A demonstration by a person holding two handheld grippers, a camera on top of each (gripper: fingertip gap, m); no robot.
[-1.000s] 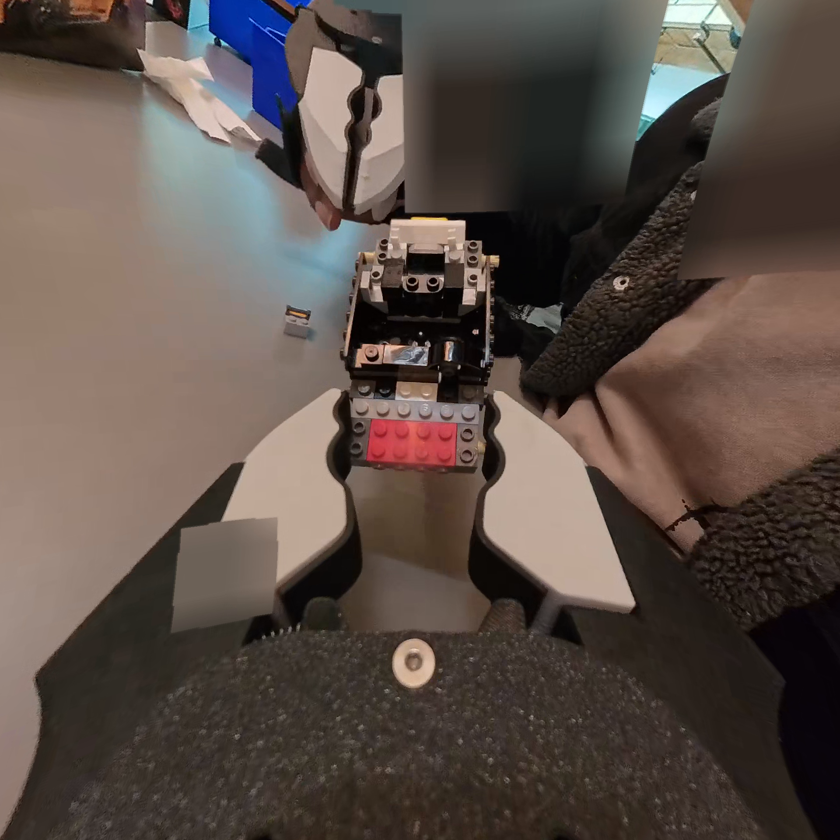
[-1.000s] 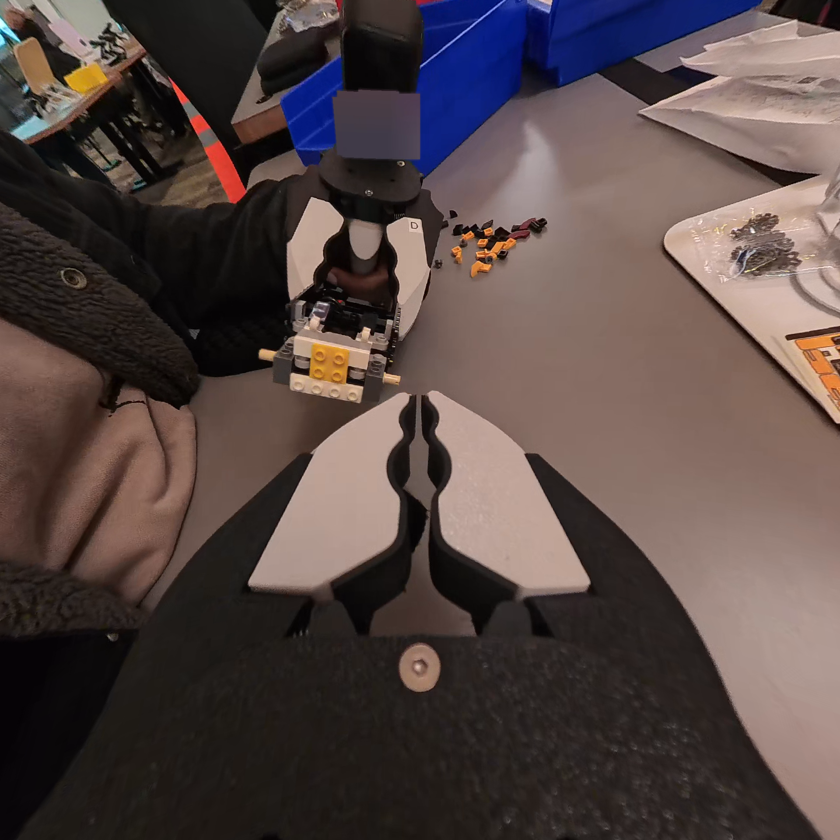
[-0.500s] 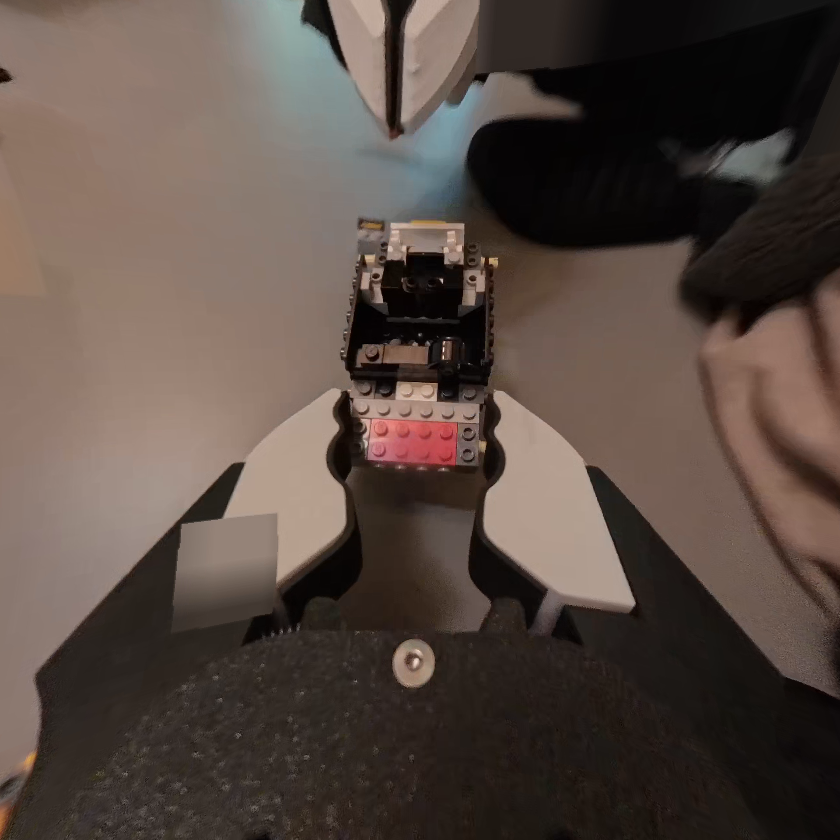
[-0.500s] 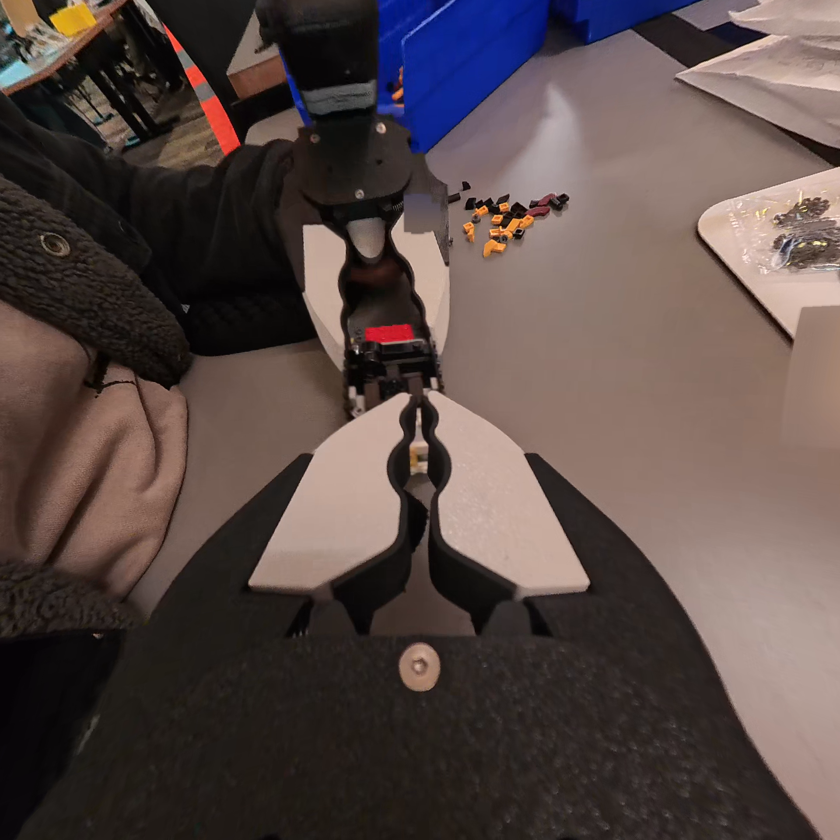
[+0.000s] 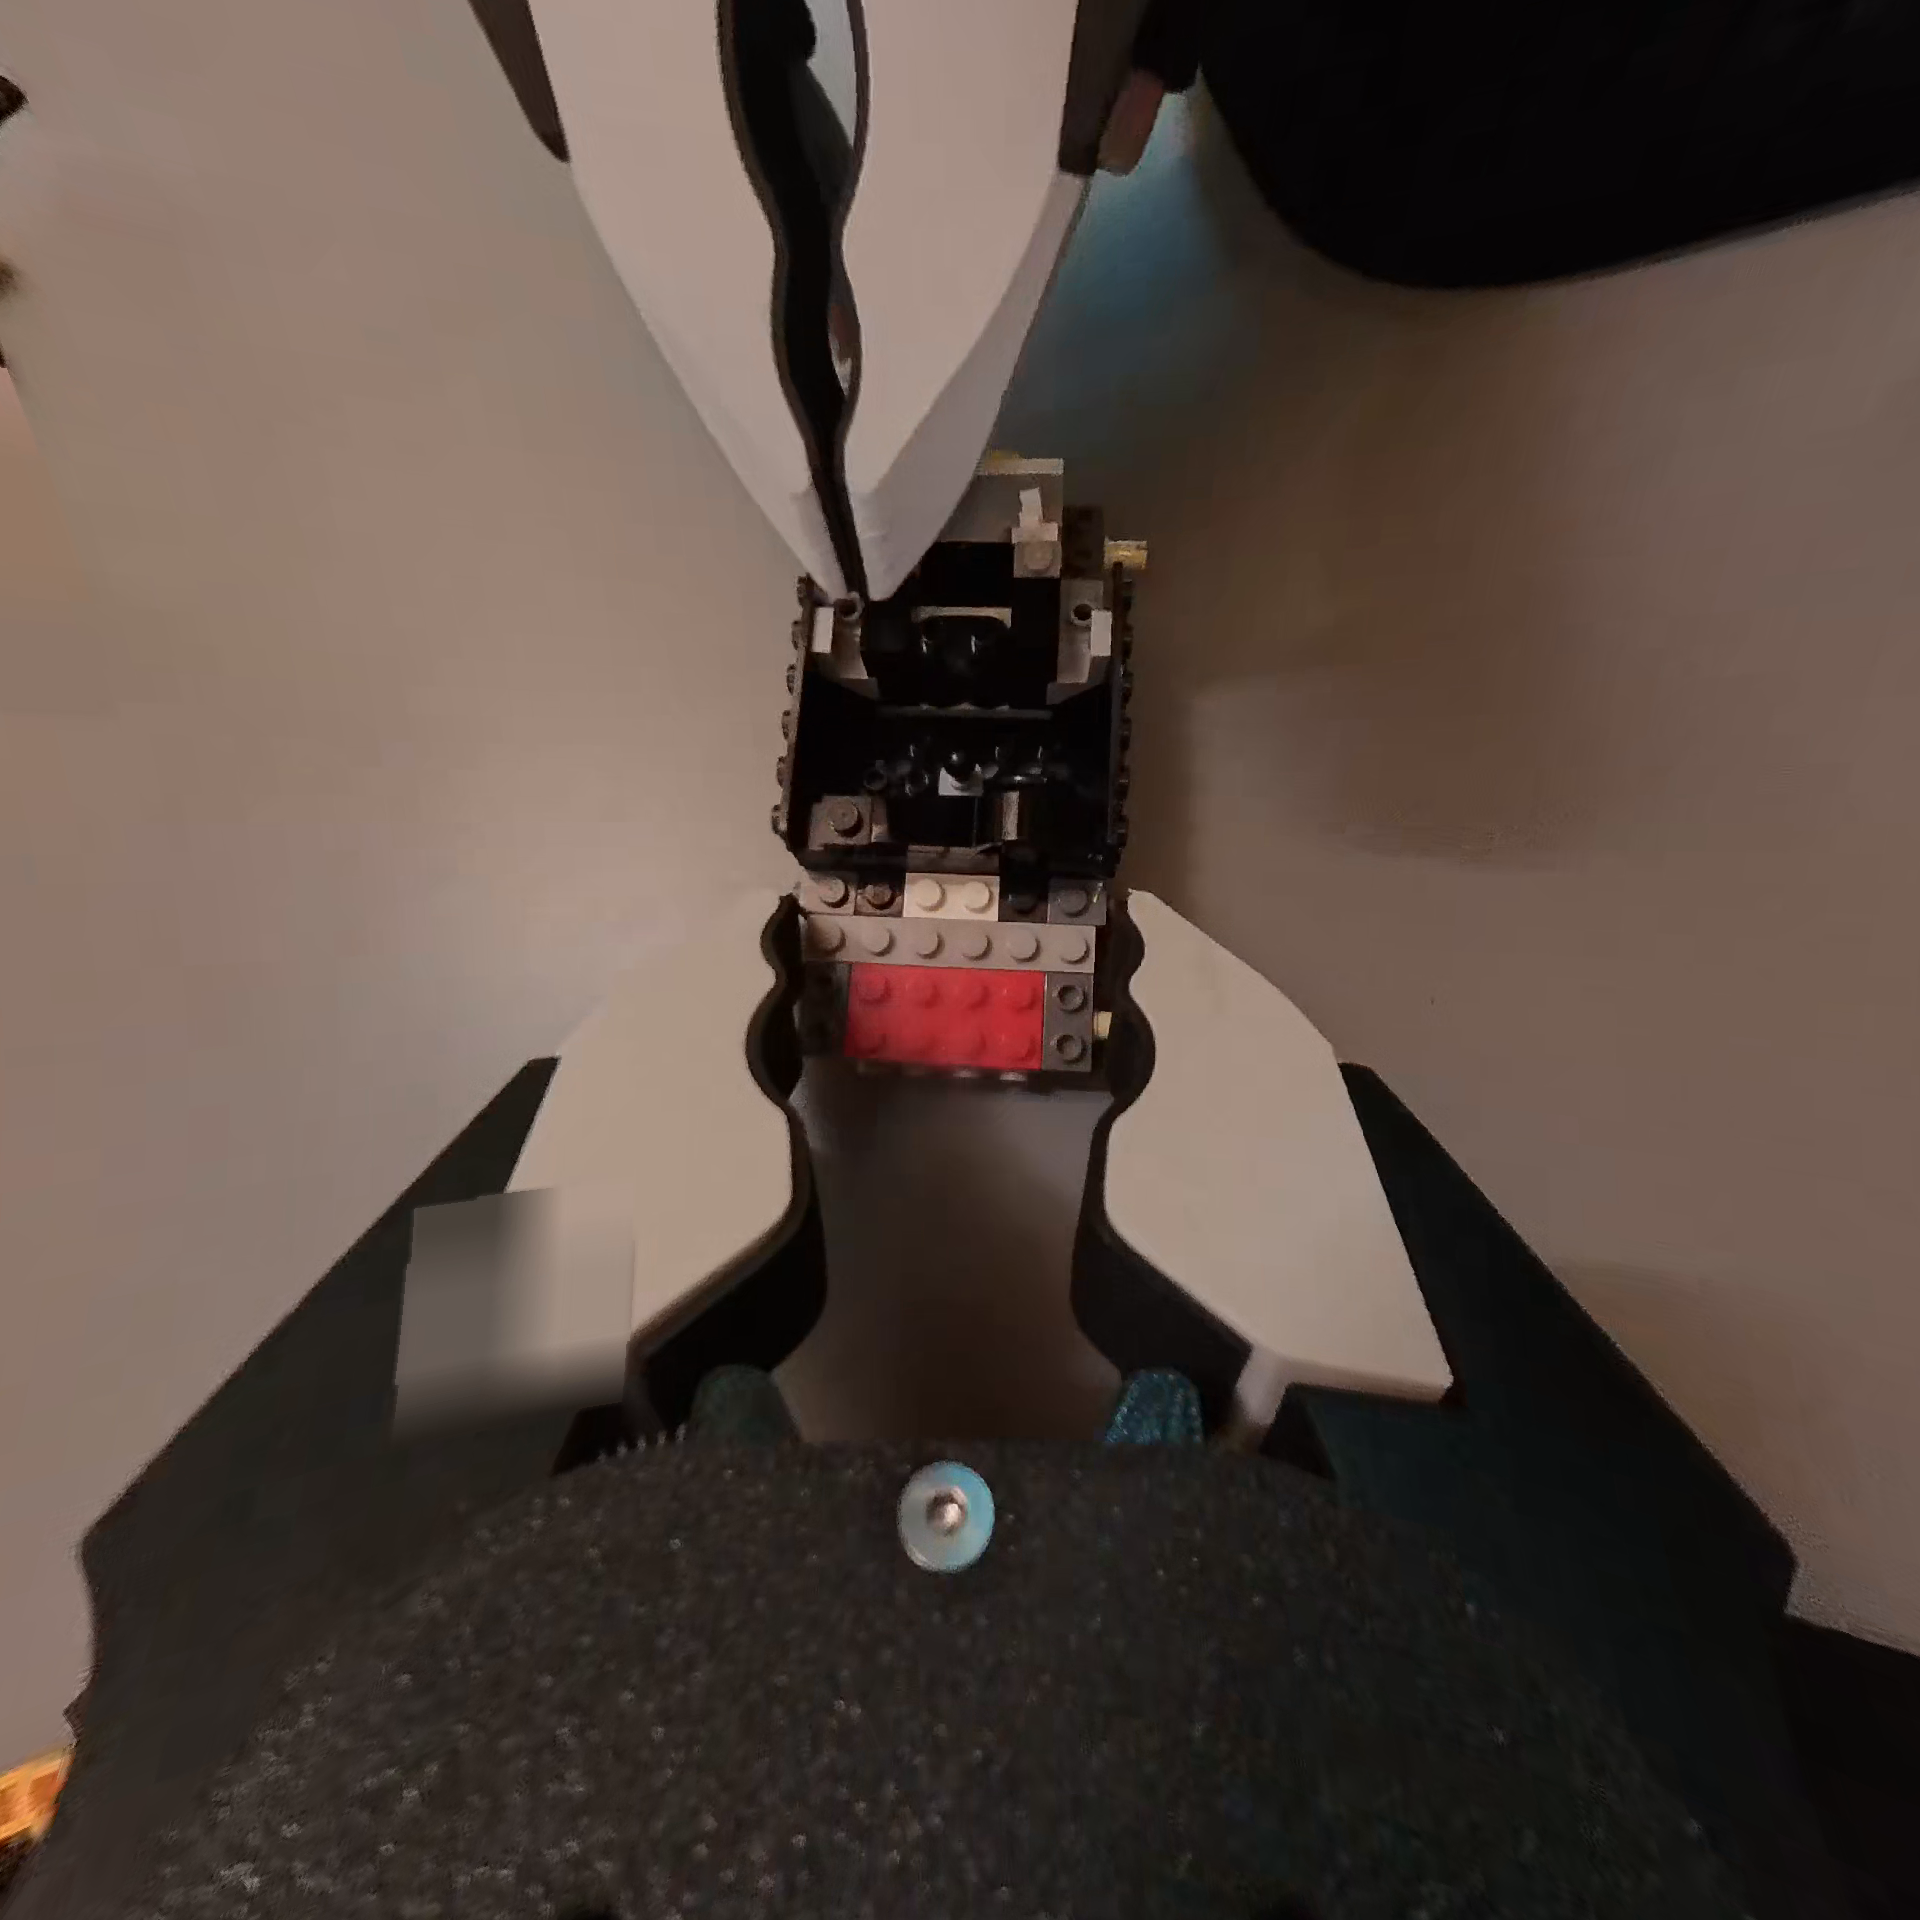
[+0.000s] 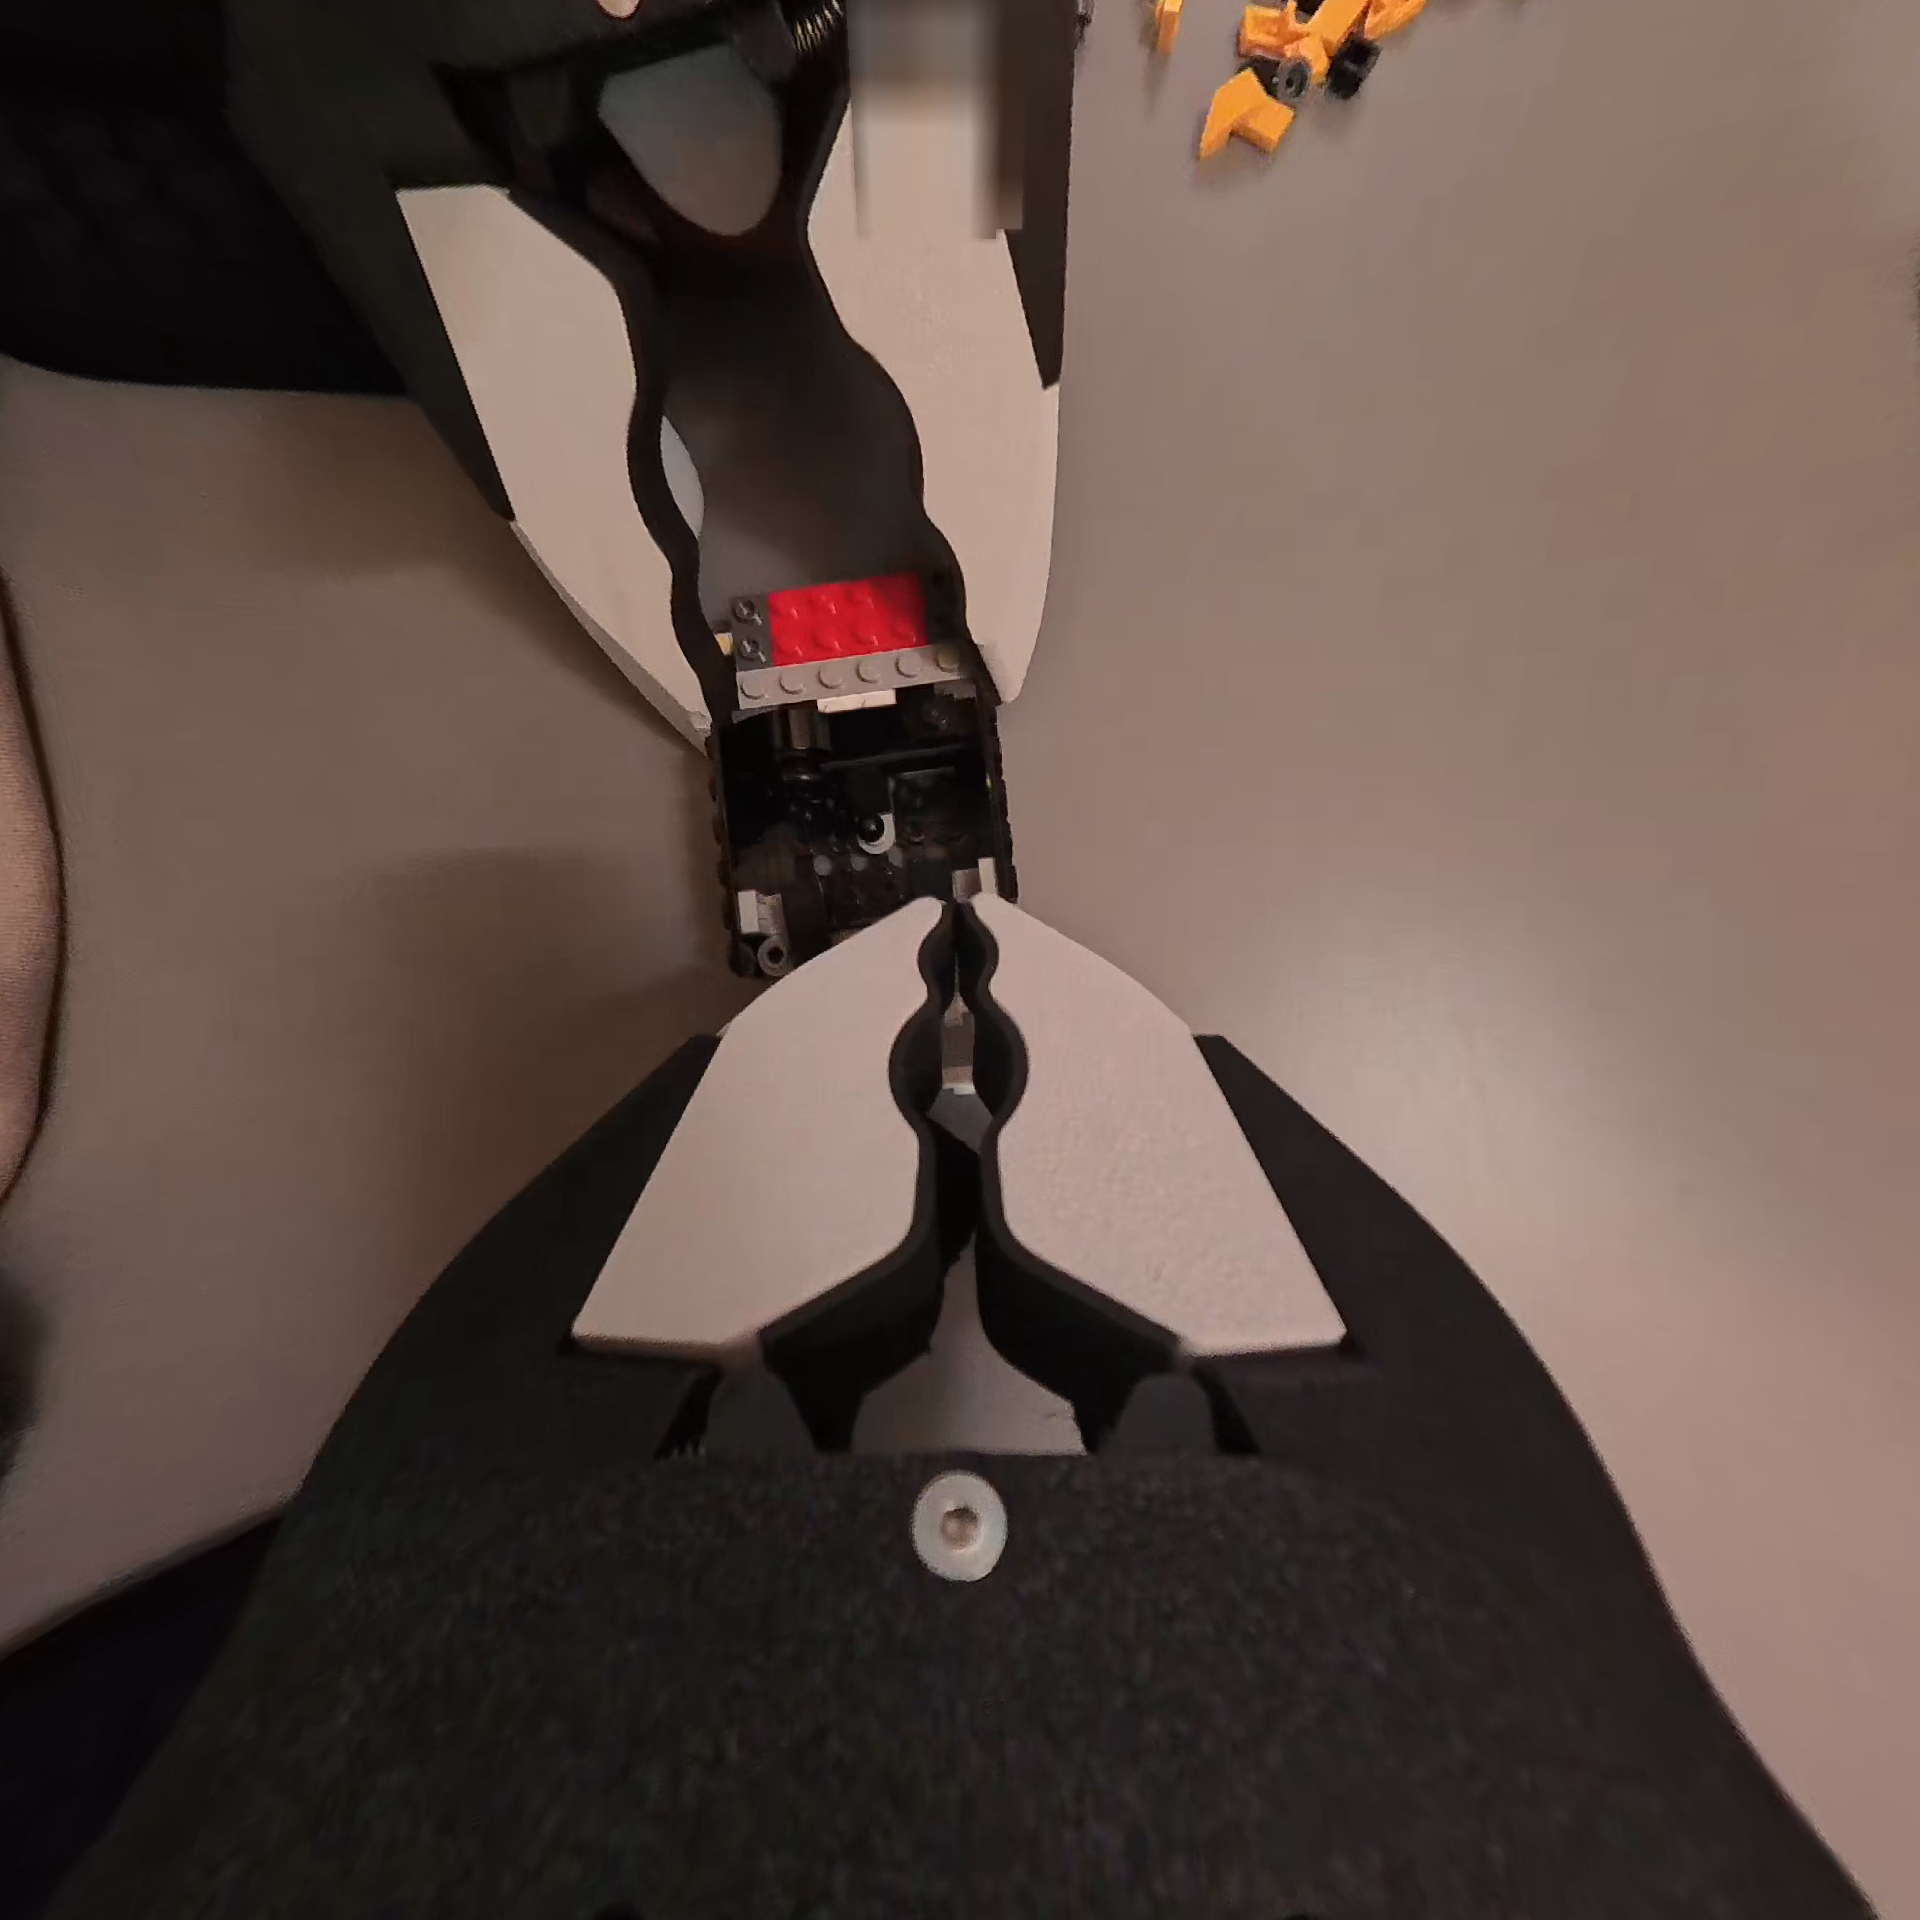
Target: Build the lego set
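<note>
Item: lego build (image 5: 951, 821), black-walled with a red plate (image 5: 945, 1013) and grey studded strip at one end. We hold it by that end in our left gripper (image 5: 951, 997), fingers (image 5: 665, 1122) clamped on its sides above the grey worktop (image 5: 312, 727). Our right gripper (image 6: 954, 909), fingers (image 6: 821, 1122) pressed together, meets the build's far end at the tip. Loose orange and black pieces (image 6: 1278, 73) lie well apart on the worktop.
</note>
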